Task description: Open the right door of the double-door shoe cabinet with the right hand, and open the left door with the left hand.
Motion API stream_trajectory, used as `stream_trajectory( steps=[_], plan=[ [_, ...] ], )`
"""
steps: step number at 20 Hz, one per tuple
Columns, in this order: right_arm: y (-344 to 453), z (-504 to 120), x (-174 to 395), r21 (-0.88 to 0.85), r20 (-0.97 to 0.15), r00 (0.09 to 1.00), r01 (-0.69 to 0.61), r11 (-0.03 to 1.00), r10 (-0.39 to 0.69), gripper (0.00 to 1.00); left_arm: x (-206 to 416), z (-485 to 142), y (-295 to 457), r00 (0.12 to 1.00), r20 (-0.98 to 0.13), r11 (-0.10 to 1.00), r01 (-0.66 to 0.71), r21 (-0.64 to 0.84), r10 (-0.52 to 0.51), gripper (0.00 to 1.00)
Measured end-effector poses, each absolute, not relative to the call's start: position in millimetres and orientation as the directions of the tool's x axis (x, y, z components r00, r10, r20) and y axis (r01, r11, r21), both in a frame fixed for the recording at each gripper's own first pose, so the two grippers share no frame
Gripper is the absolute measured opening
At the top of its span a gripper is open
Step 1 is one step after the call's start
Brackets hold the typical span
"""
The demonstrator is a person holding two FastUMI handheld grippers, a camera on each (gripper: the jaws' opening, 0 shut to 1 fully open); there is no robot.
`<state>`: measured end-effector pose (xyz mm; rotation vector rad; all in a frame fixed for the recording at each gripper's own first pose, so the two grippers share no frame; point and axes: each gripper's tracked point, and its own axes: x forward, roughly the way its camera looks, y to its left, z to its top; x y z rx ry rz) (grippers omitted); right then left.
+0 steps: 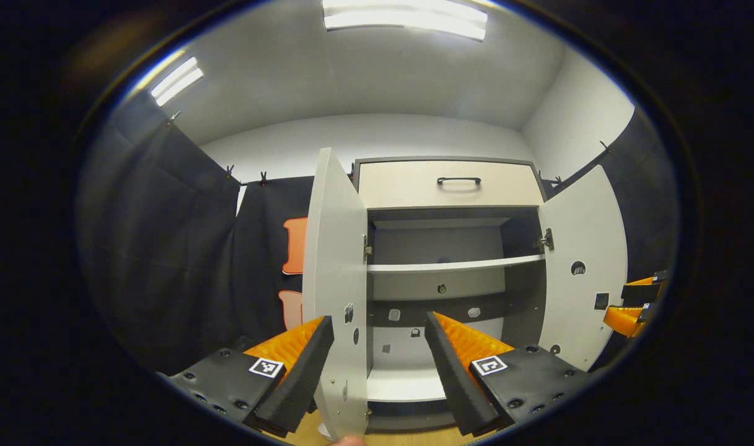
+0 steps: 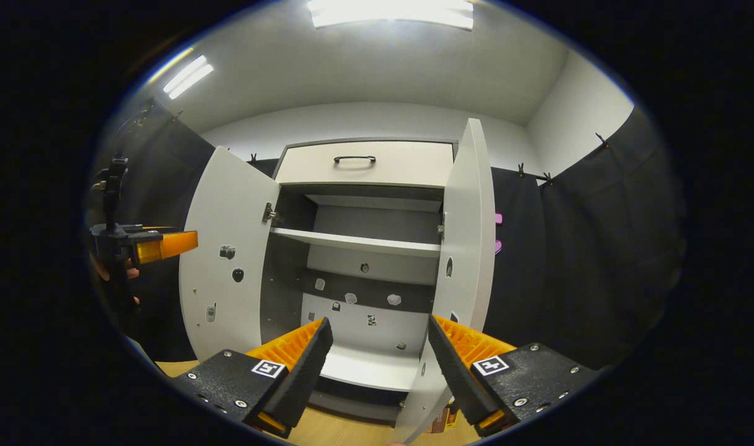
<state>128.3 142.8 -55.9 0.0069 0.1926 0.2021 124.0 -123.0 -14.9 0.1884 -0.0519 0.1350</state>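
— Where do the doors sit against each claw?

— In the left gripper view the left claw (image 1: 380, 328) is spread wide, grasping nothing. The left door (image 1: 336, 291) of the shoe cabinet (image 1: 451, 272) stands swung out, nearly edge-on to the camera, and its lower free edge falls in the gap between the two fingers, closer to the left finger (image 1: 302, 371). I cannot tell whether that finger touches the panel. The right door (image 1: 584, 266) is also open, well off to the right, and the other claw (image 1: 634, 306) peeks in just beside its outer edge.

— And from the other side?

— In the right gripper view the right claw (image 2: 380, 328) is likewise released, fingers well apart. The right door (image 2: 466, 266) is seen edge-on, its bottom edge running down just beside the right finger (image 2: 457, 371); contact is unclear. The left door (image 2: 228, 266) hangs open farther left, with the left claw (image 2: 166, 243) beside it, held by a hand (image 2: 119, 272).

— Materials and shapes?

— Flat, smooth, pale panels for the doors, with small round holes and metal hinges on their inner faces. The cabinet interior is dark, with a pale shelf (image 1: 454, 266) across it. Above sits a cream drawer (image 1: 451, 184) with a dark bar handle (image 1: 458, 180). The fingers' inner faces are ribbed. The floor (image 2: 352, 430) is light wood.

— Pose?

— Both claws point level at the cabinet's lower opening.
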Motion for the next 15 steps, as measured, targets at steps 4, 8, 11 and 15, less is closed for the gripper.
stream_trajectory(
  steps=[4, 8, 11, 15],
  plan=[
    [138.4, -54.4, 128.3, 0.034, -0.18, 0.964, -0.194, 0.98, 0.197, 0.94, 123.8, -12.6, -122.5, 0.989, 0.074, 0.971, -0.138, 0.194, 0.126, 0.95],
    [138.5, -53.8, 127.5, 0.039, -0.176, 0.963, -0.199, 0.979, 0.203, 0.94, 124.4, -12.3, -121.6, 0.988, 0.077, 0.972, -0.145, 0.186, 0.132, 0.95],
    [139.0, -53.5, 126.7, 0.047, -0.173, 0.963, -0.201, 0.978, 0.206, 0.94, 125.1, -12.7, -121.9, 0.988, 0.078, 0.973, -0.143, 0.182, 0.13, 0.96],
    [136.5, -57.2, 126.7, 0.037, -0.18, 0.963, -0.195, 0.98, 0.198, 0.94, 126.4, -16.9, -121.7, 0.99, 0.068, 0.975, -0.137, 0.175, 0.126, 0.96]
  ],
)
